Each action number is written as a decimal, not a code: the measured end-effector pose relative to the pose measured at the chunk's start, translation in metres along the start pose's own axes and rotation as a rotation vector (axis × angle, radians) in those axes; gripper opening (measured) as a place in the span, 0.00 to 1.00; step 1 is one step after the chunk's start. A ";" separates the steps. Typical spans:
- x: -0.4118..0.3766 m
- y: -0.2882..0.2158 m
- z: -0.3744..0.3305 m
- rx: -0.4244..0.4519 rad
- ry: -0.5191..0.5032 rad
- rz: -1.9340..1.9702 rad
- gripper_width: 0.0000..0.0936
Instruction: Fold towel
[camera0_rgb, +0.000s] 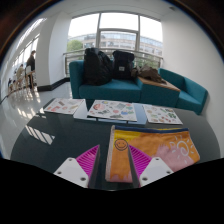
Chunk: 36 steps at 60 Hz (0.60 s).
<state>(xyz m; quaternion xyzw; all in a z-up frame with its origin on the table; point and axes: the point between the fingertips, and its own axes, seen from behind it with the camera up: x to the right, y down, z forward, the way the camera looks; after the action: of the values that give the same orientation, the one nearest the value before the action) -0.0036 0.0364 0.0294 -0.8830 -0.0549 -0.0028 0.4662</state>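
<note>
- We found the gripper (110, 168) poised above a dark table (40, 150), its two fingers spread well apart with nothing held between them.
- We noted a magenta pad on each finger's inner face; the left pad (88, 157) and the right pad (140, 160) stood clear of one another with open space in the gap.
- We recorded the towel (165, 148), an orange piece with a pink border, lying flat on the table just ahead of the fingers and off toward the right finger; that finger's tip overlapped the towel's near edge in the view, though we could not tell whether it touched the cloth.
- We observed three printed sheets (112, 109) laid in a row along the far edge of the table, beyond the towel.
- We saw a teal sofa (180, 90) behind the table, with a black backpack (98, 66) and a second dark bag (125, 65) resting on its seat.
- We logged large windows (118, 32) behind the sofa, with buildings visible outside.
- We noted a person (31, 66) standing well apart at the left, near the glass wall.
</note>
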 end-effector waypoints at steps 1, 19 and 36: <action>0.000 0.000 0.004 -0.006 0.003 0.000 0.53; -0.001 0.022 0.037 -0.105 0.005 -0.032 0.21; 0.007 0.020 0.040 -0.094 0.066 -0.098 0.02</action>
<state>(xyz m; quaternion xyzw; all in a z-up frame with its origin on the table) 0.0036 0.0586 -0.0094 -0.8996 -0.0824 -0.0571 0.4251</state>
